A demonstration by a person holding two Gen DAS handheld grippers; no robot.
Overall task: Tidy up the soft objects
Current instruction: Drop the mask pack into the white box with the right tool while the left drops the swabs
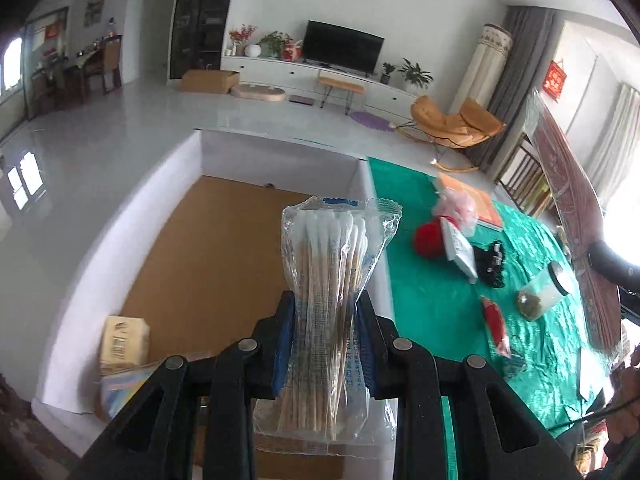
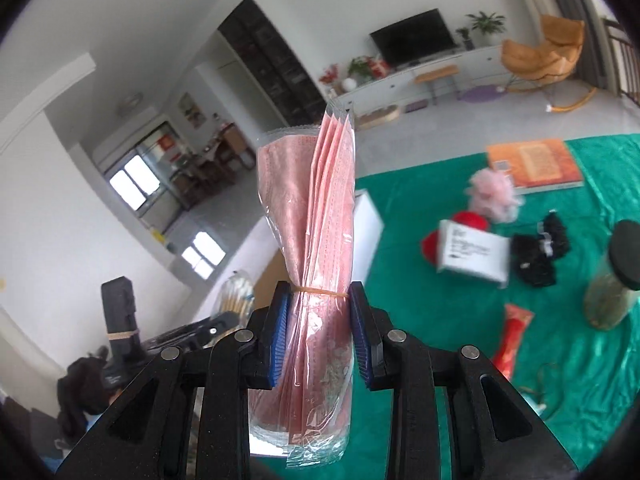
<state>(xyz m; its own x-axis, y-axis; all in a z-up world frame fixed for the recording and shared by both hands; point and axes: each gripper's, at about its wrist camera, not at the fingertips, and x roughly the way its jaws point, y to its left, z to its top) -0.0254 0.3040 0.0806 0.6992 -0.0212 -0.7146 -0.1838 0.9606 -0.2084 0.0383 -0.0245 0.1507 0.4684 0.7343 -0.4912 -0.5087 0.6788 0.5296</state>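
Clear crinkly bag of wooden cotton swabs (image 1: 332, 280) clamped in left tool (image 1: 326, 320), over white-walled cardboard box (image 1: 192, 264). Right tool (image 2: 318, 312) clamped on rubber-banded pink face-mask pack (image 2: 310, 220). Judging: early; tissue pack (image 1: 124, 342) boxed at 8 o'clock; pink pouf (image 2: 494, 194), red yarn (image 1: 430, 240) on green-clothed surface (image 2: 420, 280) at 2 o'clock.

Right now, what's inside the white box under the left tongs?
The white box shows a bare brown floor and some tissue-like packs in its near corner. The cotton swab pack and left tongs hide the rest.

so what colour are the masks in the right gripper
Pink masks, in a clear wrapper with a yellow rubber band; clearest in the right wrist view.
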